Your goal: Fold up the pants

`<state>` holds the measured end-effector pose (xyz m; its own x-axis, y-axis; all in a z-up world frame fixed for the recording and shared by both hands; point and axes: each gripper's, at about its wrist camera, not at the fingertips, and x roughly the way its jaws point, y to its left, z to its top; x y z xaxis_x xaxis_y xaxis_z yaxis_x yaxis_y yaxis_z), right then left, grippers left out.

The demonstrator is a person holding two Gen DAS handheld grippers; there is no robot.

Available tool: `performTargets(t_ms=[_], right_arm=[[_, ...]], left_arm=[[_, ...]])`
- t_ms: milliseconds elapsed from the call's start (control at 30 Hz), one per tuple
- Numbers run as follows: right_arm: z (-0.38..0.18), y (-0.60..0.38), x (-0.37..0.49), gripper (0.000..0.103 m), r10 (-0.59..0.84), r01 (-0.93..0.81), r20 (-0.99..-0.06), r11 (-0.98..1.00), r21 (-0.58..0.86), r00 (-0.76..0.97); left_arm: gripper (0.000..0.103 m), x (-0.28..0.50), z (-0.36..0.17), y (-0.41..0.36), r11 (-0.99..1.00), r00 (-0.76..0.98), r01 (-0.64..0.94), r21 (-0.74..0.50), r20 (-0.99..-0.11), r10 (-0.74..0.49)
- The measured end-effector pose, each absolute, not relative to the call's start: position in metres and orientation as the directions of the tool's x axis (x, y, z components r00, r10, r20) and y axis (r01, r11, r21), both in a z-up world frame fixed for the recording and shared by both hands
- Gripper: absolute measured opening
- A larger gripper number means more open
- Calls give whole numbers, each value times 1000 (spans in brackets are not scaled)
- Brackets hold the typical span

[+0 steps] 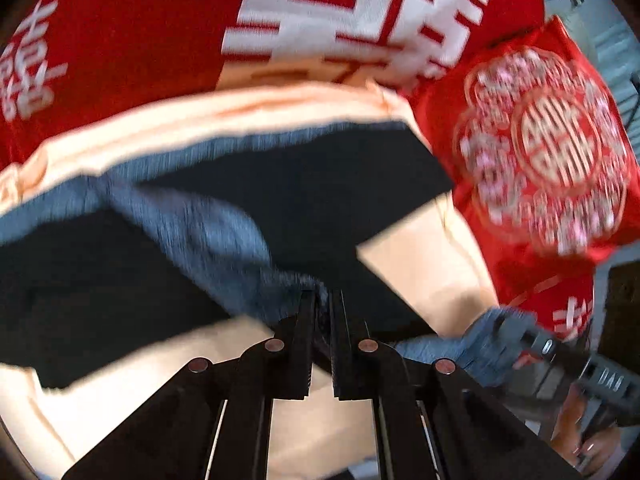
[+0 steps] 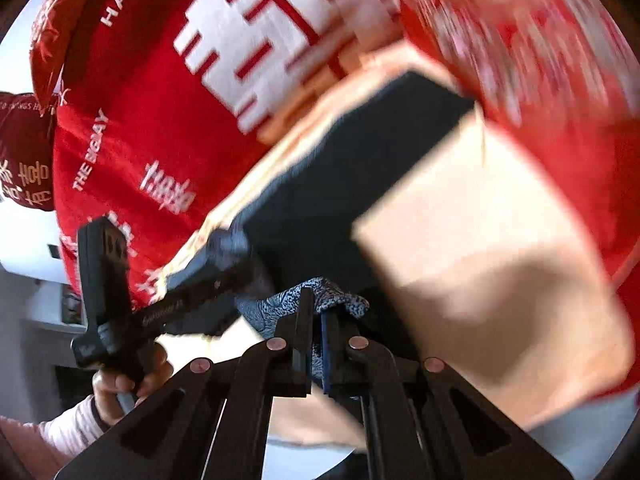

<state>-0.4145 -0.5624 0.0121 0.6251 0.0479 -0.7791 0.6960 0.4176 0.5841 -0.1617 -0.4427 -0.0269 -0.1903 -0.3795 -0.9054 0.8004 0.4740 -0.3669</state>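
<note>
Left wrist view: my left tongs are clamped on a bunched edge of the pants, dark cloth with a paler blue-grey inner face. The pants hang from that pinch and spread over the peach sheet of the bed, reaching toward its far edge, where a red quilt and a red pillow lie. My right tongs show at the right, gripping another bit of the same edge.

Right wrist view: my right tongs are closed on a patterned blue fold of the pants; the left tongs hold cloth nearby. Blur hides detail. I judge the fabric soft, limp and light, not fragile; it sags between grips, so hems or the waistband's corners are the best holds.
</note>
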Motion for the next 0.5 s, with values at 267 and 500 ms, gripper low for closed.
performTargets(t_ms=[267,500], right_arm=[[0,-695,-347,3,-78,760,-852,499,416,518],[-38,-736,-311,4,-111,793,-914,545,272,390]], left_arm=[[8,-113,-24,-495,503,-28,830,-240,-919,-392],[9,-99,-53,-467,584,82,807,-91,-961,-264]])
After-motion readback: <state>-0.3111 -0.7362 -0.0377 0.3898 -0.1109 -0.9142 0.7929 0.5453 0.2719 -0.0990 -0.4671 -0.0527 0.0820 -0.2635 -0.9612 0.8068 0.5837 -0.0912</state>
